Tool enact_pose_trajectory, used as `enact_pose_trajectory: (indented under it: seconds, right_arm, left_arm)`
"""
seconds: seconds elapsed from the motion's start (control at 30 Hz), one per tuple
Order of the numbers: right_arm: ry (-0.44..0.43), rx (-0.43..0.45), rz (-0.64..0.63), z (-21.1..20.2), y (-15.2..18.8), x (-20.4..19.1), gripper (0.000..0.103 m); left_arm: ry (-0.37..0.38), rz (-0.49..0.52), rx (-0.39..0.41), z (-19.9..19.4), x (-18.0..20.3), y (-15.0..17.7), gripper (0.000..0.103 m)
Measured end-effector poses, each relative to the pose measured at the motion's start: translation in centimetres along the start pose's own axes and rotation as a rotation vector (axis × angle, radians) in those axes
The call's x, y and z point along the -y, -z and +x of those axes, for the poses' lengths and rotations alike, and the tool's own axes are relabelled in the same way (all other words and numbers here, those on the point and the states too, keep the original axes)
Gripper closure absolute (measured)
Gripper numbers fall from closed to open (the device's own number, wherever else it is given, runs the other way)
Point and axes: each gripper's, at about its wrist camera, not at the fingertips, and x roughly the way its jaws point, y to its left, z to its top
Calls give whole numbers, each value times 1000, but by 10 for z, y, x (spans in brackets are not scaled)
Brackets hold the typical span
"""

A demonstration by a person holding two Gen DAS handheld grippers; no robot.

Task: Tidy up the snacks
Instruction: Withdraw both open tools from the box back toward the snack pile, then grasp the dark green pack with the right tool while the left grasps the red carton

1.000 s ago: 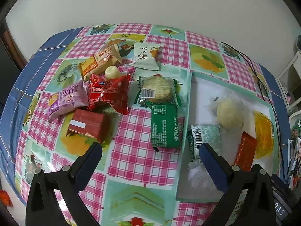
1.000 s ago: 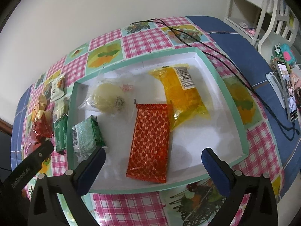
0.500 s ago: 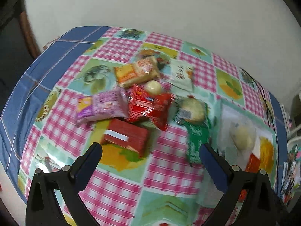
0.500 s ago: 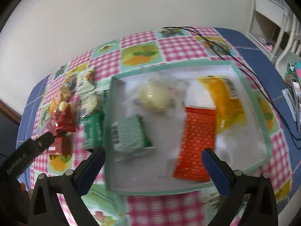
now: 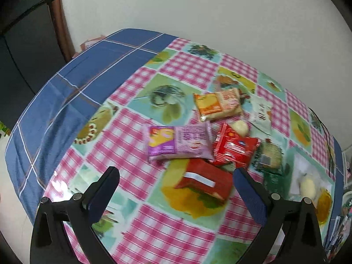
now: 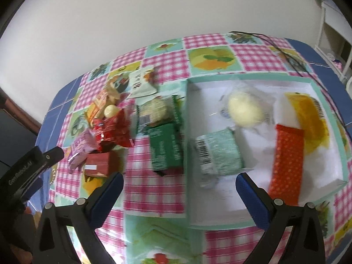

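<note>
A loose heap of snacks is lying toward the worktop's far edge, on the bare cloth beside the tray: a purple packet (image 5: 179, 142), a red packet (image 5: 234, 148), a dark red box (image 5: 204, 181), an orange-and-pink packet (image 5: 217, 106), a white sachet (image 6: 142, 83), a round cracker pack (image 6: 156, 111) and a green packet (image 6: 166, 148), with nothing standing between them and the tools. The white tray (image 6: 325, 184) with its teal rim is holding a pale round bun in clear wrap (image 6: 245, 111), a mint-green packet (image 6: 220, 156), an orange-red dotted bar (image 6: 287, 165) and a yellow pouch (image 6: 310, 121). The left tool (image 5: 176, 182) is hovering with its jaws apart and empty, close over the dark red box. The right tool (image 6: 179, 187) is likewise hanging apart and empty, above the tray's left rim. A pink-checked fruit tablecloth (image 5: 136, 132) is covering the worktop over a blue cloth (image 5: 66, 88); a white wall (image 5: 198, 11) is standing behind, and a black cable (image 6: 283, 50) is trailing across the far right corner.
</note>
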Motion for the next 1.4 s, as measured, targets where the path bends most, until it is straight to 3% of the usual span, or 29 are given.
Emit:
enact_pose_trajectory:
  seconds: [0.13,0.4,0.93,1.13,1.4]
  right_arm:
    - [-32,8,-9,3,-1,-12,0]
    - [-62,18,-55,8,-8,-33,0]
    - [-50,-78,-138,47,-32,-32,0]
    - [-73,-82,-134,53,-36,-30,16]
    - [-59,-88,-116,59,-43,-28,22]
  left_arm:
    - [-26,-36,-7,5,-20,-6,0]
    - [3,-73,-32,16,-39,-13,0]
    - [91,43,-154,52,5,-6,0]
    - [97,25,-182,58,6,-6,0]
    - [108,25,-204,65,7,-6,0]
